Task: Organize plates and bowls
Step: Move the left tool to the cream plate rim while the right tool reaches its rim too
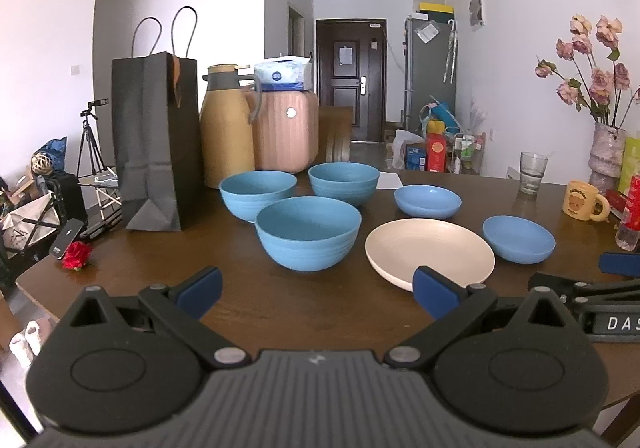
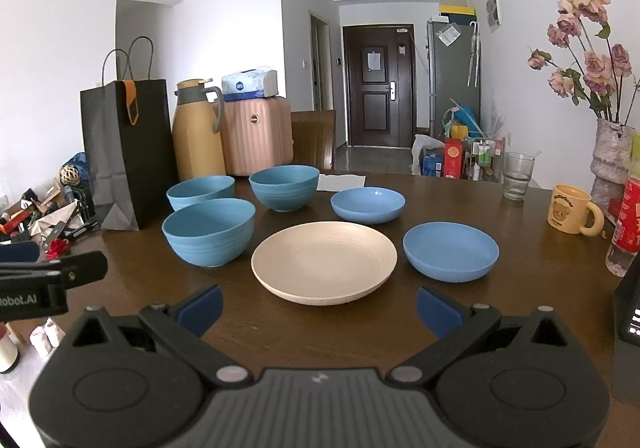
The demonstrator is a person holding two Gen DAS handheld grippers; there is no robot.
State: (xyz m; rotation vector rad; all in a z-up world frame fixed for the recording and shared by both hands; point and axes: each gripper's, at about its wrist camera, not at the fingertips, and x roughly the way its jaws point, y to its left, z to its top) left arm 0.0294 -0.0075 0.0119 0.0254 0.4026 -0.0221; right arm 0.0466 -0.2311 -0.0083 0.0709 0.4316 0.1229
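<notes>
The cream plate (image 2: 325, 262) sits on the brown table (image 2: 460, 312), with 3 deep blue bowls (image 2: 209, 231) to its left and behind-left, none touching it. 2 shallow blue dishes lie to its right: one (image 2: 451, 251) just beside it, one (image 2: 368, 204) behind it.

The right gripper (image 2: 318, 310) hovers just in front of the plate, fingers spread wide and holding nothing. The left gripper (image 1: 318, 294) hovers in front of the nearest bowl (image 1: 308, 232), likewise spread and empty, its right finger overlapping the plate's near rim in that view.

Only the left view shows a red flower (image 1: 77, 255) and a phone (image 1: 66, 238) far left of the plate, at the table edge. The right view shows bare wood between plate and gripper. A mug (image 2: 574, 209) and glass (image 2: 518, 176) stand well right of the plate; a black bag (image 2: 126, 152) stands left of the bowls.
</notes>
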